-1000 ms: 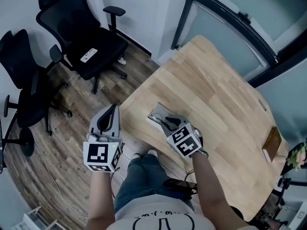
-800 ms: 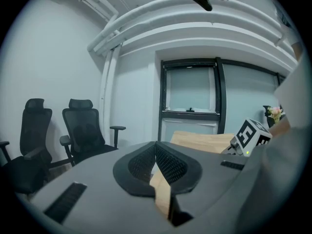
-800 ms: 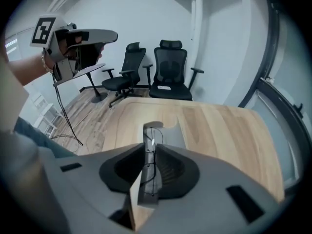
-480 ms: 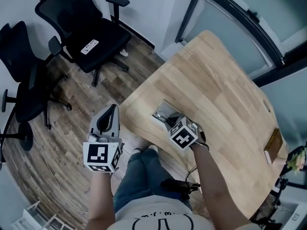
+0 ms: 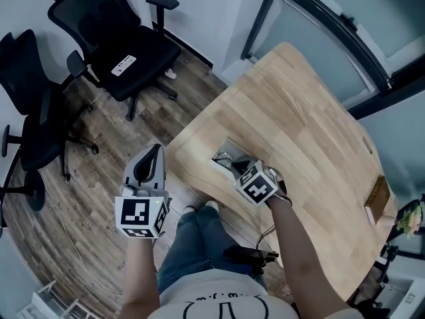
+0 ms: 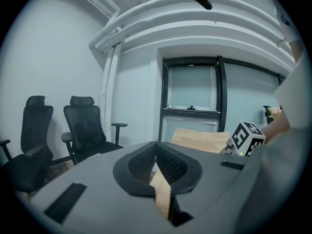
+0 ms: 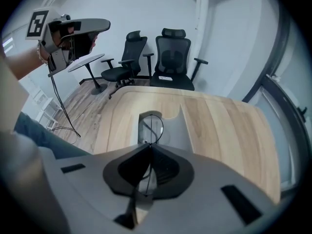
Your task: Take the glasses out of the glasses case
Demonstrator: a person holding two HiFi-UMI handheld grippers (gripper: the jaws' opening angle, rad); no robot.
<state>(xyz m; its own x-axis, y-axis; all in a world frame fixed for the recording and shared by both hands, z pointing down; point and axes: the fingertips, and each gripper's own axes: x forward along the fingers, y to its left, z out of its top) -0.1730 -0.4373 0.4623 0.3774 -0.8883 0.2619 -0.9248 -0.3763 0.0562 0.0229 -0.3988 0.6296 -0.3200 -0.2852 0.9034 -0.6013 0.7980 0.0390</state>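
Note:
A grey glasses case [image 5: 220,160] lies open near the front edge of the wooden table [image 5: 312,131]. In the right gripper view the case [image 7: 170,130] holds black thin-rimmed glasses [image 7: 153,125]. My right gripper [image 5: 240,167] points steeply down into the case. Its jaws have just been closing and are now shut on the thin black frame, right gripper [image 7: 149,146]. My left gripper [image 5: 156,150] hovers off the table's left edge over the floor. Seen from its own camera, the left gripper [image 6: 155,146] is shut and holds nothing.
Two black office chairs [image 5: 119,48] [image 5: 26,105] stand on the wood floor to the left. A small brown box [image 5: 376,198] lies at the table's right edge. A dark window frame [image 5: 332,25] runs behind the table. The person's legs [image 5: 199,244] are below the front edge.
My right gripper has sunk onto the open case and tipped further down, hiding most of the glasses in the head view. The left gripper stays beside the table.

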